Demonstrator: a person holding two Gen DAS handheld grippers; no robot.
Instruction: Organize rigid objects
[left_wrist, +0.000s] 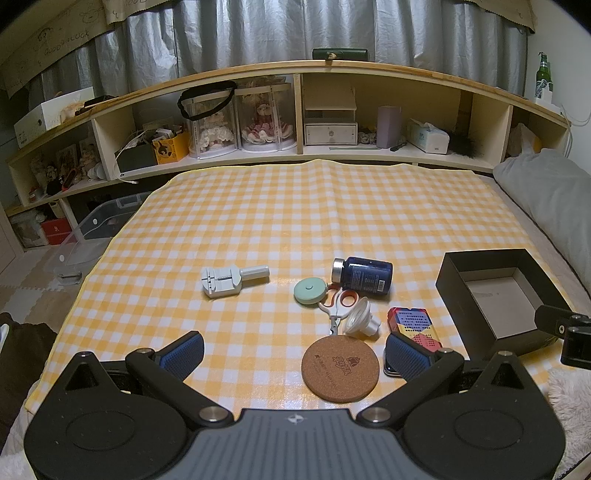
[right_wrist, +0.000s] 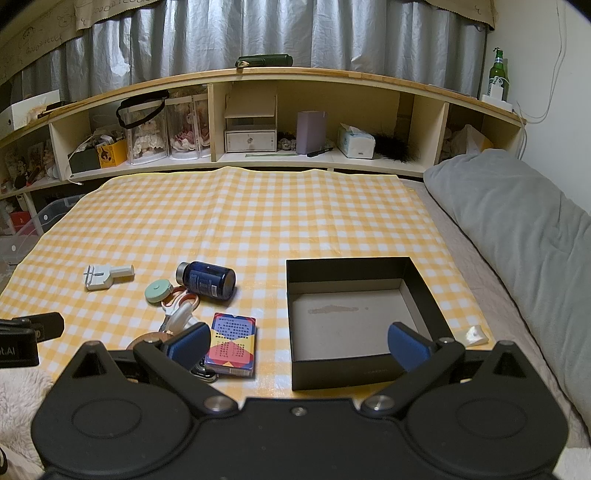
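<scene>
Surface: a bed covered by a yellow-and-white checked cloth (left_wrist: 295, 206), with a shelf unit (right_wrist: 258, 77) along its far edge and a grey pillow (right_wrist: 517, 221) on the right side.

Box (right_wrist: 354, 321): black, open-topped, nothing in it, near the cloth's near right corner, standing apart from the other items.

Bottle (left_wrist: 364, 275): dark blue with a silver cap, lying on its side towards the middle of the cloth's near half.

Tape measure (left_wrist: 310, 291): round, mint green, just left of the bottle, overlapping the scissors' handles.

Scissors (left_wrist: 338, 306): white with orange-lined handles, tips pointing to the near edge.

Funnel (left_wrist: 360, 320): small white funnel-shaped plastic part lying just right of the scissors.

Coaster (left_wrist: 340, 367): round cork disc, flat near the near edge.

Card box (right_wrist: 231, 345): red, blue and yellow print, flat between the coaster and the box.

Tool (left_wrist: 231, 280): white with a cylindrical handle, well left of the cluster; its kind cannot be told.

Left gripper (left_wrist: 293, 350): jaws spread wide, holding nothing, above the near edge with the coaster between them.

Right gripper (right_wrist: 299, 345): jaws spread wide, holding nothing, above the near edge; the right finger (right_wrist: 408, 345) appears over the box's near right corner, the left one by the card box.
</scene>
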